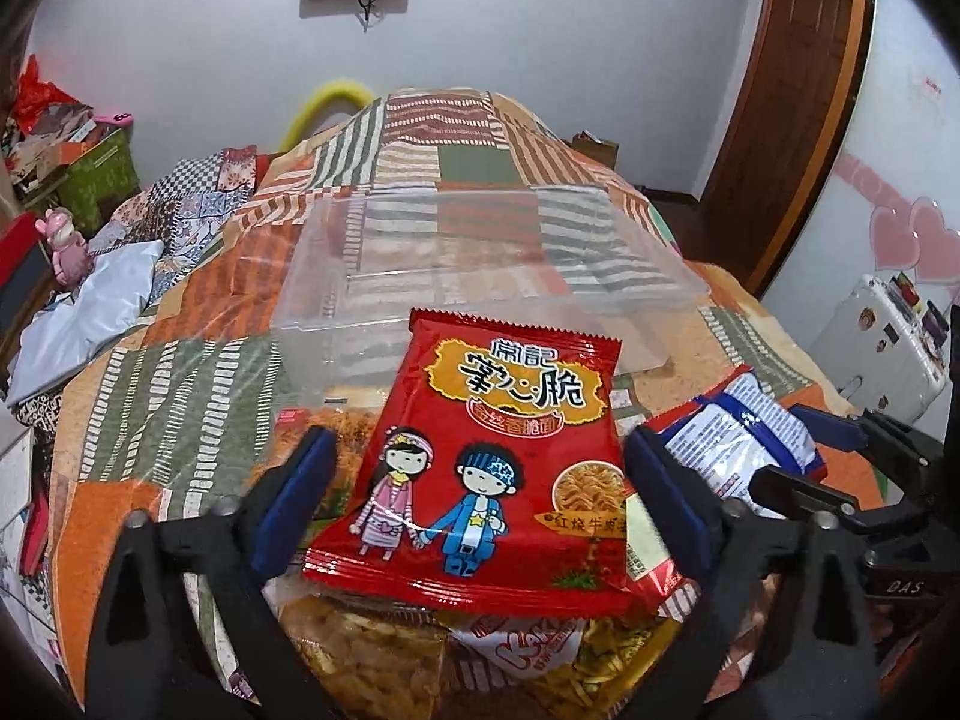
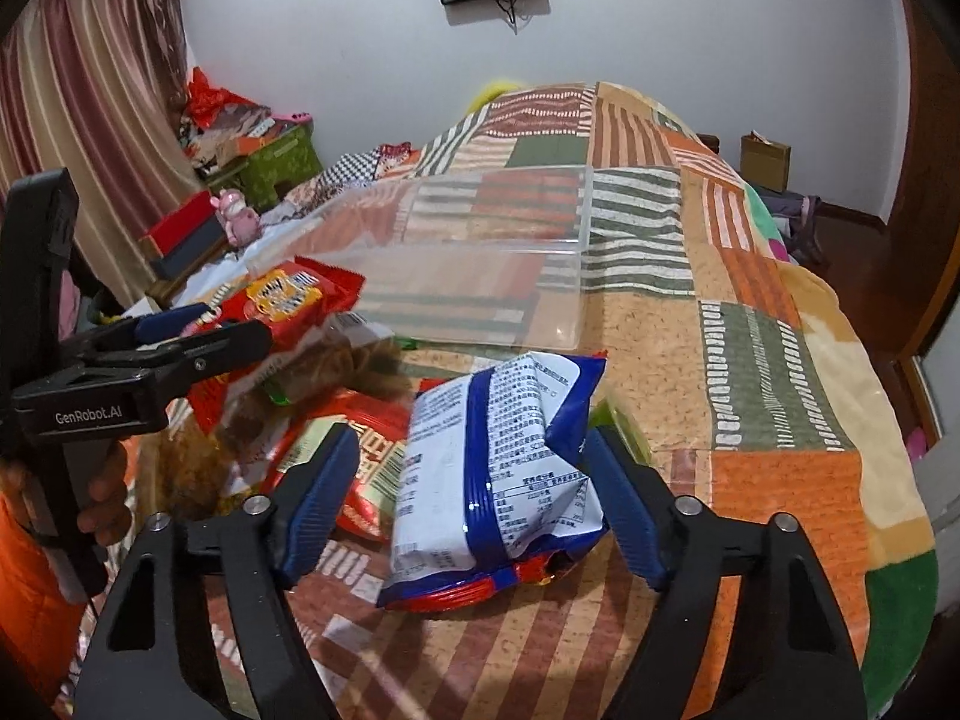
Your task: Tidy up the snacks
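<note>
A red noodle-snack packet [image 1: 486, 468] lies on top of a pile of snack bags [image 1: 384, 660], between the open fingers of my left gripper [image 1: 480, 498]. A blue-and-white packet [image 2: 492, 474] lies on the quilt between the open fingers of my right gripper [image 2: 468, 504]; it also shows in the left wrist view [image 1: 744, 438]. A clear plastic bin [image 1: 480, 276] stands empty just beyond the snacks, also seen in the right wrist view [image 2: 474, 252]. The left gripper [image 2: 180, 330] shows at the left of the right wrist view, over the red packet [image 2: 288, 294].
Everything rests on a bed with a patchwork quilt [image 2: 750, 360]. More snack bags [image 2: 336, 468] lie left of the blue packet. A pink toy [image 1: 63, 243] and boxes [image 1: 96, 174] stand at the far left. A white suitcase [image 1: 882, 348] stands on the right.
</note>
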Available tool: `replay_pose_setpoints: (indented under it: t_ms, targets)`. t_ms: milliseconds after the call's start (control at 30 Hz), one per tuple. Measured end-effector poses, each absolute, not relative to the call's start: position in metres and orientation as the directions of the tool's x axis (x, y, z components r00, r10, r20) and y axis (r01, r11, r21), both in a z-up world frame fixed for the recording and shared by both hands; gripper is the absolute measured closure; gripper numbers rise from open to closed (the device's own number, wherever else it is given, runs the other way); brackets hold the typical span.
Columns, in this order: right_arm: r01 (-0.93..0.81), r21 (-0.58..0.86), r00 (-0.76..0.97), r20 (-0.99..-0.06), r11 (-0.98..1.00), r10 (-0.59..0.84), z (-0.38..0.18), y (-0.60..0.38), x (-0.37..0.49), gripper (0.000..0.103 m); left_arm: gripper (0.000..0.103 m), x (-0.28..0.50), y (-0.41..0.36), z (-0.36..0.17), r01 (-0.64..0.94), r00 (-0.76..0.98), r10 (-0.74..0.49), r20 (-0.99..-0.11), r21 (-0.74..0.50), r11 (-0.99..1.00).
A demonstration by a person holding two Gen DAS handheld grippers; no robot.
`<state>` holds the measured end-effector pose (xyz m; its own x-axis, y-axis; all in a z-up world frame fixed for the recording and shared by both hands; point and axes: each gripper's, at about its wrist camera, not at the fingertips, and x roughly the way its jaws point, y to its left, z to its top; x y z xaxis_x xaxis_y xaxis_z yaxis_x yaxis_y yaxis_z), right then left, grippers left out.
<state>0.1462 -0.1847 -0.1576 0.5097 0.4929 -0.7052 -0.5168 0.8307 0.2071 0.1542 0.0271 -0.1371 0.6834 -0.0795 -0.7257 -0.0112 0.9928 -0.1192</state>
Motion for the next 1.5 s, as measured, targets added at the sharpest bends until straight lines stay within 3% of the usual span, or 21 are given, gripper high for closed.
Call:
replay_pose_setpoints:
  t_ms: [233,567,1200,1233,1267,1300,1500]
  targets:
    - [-0.531,0.166,0.486,-0.743,0.831,0.460,-0.170,-0.177,0.150,0.032,0.019,0.156,0.020,-0.142,-0.001,0.689,-0.062,-0.722,-0.086,0.996]
    - [-0.522,0.193,0.505,-0.715,0.831,0.483,-0.160,-0.186,0.148,0.053,0.030,0.145,0.025,-0.134,-0.013,0.706,-0.064,-0.705,-0.103,0.995]
    - [-0.552,0.169,0.620,-0.572,0.817,0.537,-0.098,-0.172,0.155,0.057,0.033,0.131,0.045,-0.089,-0.051,0.779,-0.043,-0.626,-0.131,0.990]
    - [-0.555,0.167,0.623,-0.565,0.815,0.541,-0.095,-0.169,0.159,0.062,0.033,0.132,0.046,-0.088,-0.050,0.780,-0.044,-0.624,-0.133,0.990]
    - [-0.561,0.173,0.619,-0.561,0.809,0.549,-0.092,-0.167,0.163,0.078,0.033,0.136,0.047,-0.084,-0.049,0.783,-0.047,-0.620,-0.136,0.990]
    - [-0.566,0.189,0.606,-0.564,0.802,0.561,-0.091,-0.165,0.169,0.083,0.033,0.139,0.048,-0.082,-0.048,0.786,-0.048,-0.616,-0.137,0.989]
    - [-0.562,0.188,0.545,-0.649,0.806,0.531,-0.117,-0.152,0.195,0.084,0.033,0.153,0.057,-0.079,-0.063,0.789,-0.037,-0.613,-0.141,0.988]
